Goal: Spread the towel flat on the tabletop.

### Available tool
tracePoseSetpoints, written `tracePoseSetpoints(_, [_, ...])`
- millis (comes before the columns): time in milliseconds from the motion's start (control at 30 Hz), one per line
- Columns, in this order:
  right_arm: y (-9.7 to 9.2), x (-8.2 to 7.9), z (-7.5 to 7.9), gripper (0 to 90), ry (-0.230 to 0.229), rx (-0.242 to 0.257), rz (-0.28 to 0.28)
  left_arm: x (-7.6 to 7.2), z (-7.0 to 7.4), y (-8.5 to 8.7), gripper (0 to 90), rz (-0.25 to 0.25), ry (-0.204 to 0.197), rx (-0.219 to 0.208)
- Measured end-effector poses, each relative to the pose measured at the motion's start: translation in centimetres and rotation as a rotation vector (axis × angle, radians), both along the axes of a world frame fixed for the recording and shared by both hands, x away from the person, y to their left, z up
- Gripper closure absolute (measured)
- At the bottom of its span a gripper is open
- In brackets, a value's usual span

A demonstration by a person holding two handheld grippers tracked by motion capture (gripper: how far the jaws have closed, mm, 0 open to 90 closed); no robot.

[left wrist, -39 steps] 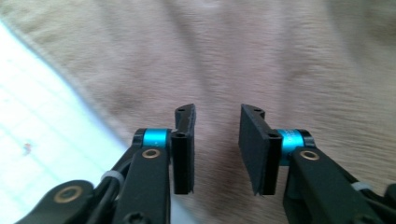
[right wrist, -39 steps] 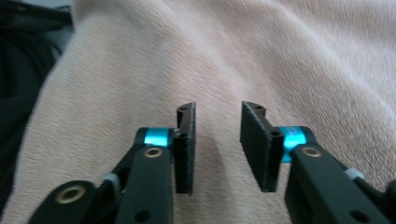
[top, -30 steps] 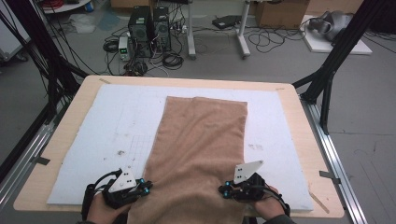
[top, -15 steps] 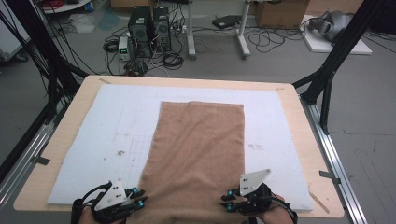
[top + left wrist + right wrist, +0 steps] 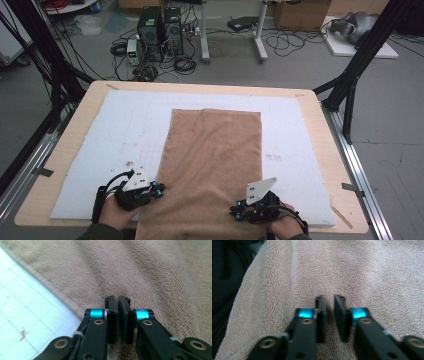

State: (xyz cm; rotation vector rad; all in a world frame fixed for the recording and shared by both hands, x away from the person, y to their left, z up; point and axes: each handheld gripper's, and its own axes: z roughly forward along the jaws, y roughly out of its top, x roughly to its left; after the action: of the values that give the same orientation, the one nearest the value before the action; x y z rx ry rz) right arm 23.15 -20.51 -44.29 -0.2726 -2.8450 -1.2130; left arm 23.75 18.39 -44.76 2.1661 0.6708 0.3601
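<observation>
A workshop floor strewn with cables, two computer towers (image 5: 160, 25) and boxes lies behind a wooden table (image 5: 65, 150). A white mat (image 5: 125, 130), printed with a faint grid, covers most of the table top. On the mat lies a brown towel (image 5: 215, 160), spread flat as a long strip running from the middle of the mat toward the person, its near end hanging past the table's front edge. The far edge looks straight and the surface smooth, with only shallow folds near the grippers.

The left gripper (image 5: 159, 190) sits at the towel's left edge near the front of the table; in the left gripper view its jaws (image 5: 118, 315) stand nearly together just over the pile, beside the hemmed edge. They have just been opening and closing again, and no fold of cloth can be seen between them. The right gripper (image 5: 236, 210) rests on the towel's right part near the front edge; in the right gripper view its jaws (image 5: 330, 315) leave a narrow gap, likewise having just opened and closed, with no cloth visibly pinched.

Judged from this layout, the spreading or straightening appears done; any folding has not yet begun, and the near corners remain to be grasped.
</observation>
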Motion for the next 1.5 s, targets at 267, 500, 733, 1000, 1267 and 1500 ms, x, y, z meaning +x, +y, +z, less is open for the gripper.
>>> tracePoseSetpoints(267, [0.2,-0.7,0.1,86.9,0.019,-0.009,0.041,-1.8,-0.1,1.4,86.9,0.047,-0.01,-0.013])
tracePoseSetpoints(500, [0.1,-2.1,0.5,86.7,0.03,0.02,0.071,-2.7,0.0,1.8,85.9,0.041,0.003,-0.027])
tracePoseSetpoints(733, [-1.5,-0.8,1.4,69.2,0.045,0.109,-0.049,-1.8,1.0,1.9,69.1,0.06,0.01,-0.079])
tracePoseSetpoints(1000, [-2.5,1.3,2.3,47.4,0.003,0.148,-0.195,0.0,1.4,1.5,55.0,0.054,0.024,-0.139])
tracePoseSetpoints(1267, [-3.0,3.8,2.5,34.3,-0.015,0.133,-0.284,1.3,2.1,1.0,44.1,0.058,0.023,-0.167])
tracePoseSetpoints(1500, [-3.5,6.0,3.1,28.9,-0.043,0.118,-0.325,3.1,3.1,0.3,36.5,0.066,0.009,-0.166])
